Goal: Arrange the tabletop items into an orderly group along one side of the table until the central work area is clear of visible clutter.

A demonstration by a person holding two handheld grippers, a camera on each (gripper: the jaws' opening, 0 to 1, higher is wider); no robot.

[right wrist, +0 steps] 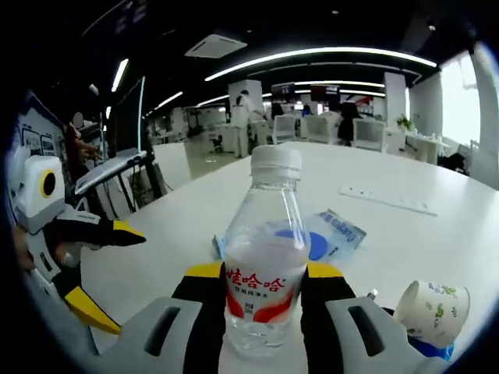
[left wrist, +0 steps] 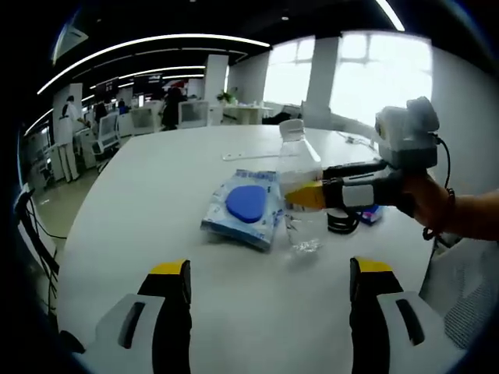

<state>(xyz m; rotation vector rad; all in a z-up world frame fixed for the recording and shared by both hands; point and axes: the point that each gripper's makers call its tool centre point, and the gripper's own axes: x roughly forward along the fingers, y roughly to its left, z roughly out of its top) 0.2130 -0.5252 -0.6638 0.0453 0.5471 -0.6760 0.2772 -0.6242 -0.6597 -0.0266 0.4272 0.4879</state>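
A clear water bottle (right wrist: 263, 265) with a white cap and a red label stands upright between the yellow-tipped jaws of my right gripper (right wrist: 265, 274), which is shut on it. In the left gripper view the same bottle (left wrist: 297, 156) is held by the right gripper (left wrist: 306, 195) coming in from the right. Just left of it lies a flat blue packet (left wrist: 245, 206) on the white table (left wrist: 156, 195). My left gripper (left wrist: 269, 269) is open with nothing between its jaws, a short way in front of the bottle. It also shows as the left gripper (right wrist: 109, 269), jaws spread.
A paper cup (right wrist: 433, 312) lies on its side at the bottle's right. A black ring-shaped item (left wrist: 341, 223) and a small blue thing (left wrist: 371, 214) sit behind the bottle. A white strip (right wrist: 386, 199) lies farther out. Desks, screens and people stand beyond the table.
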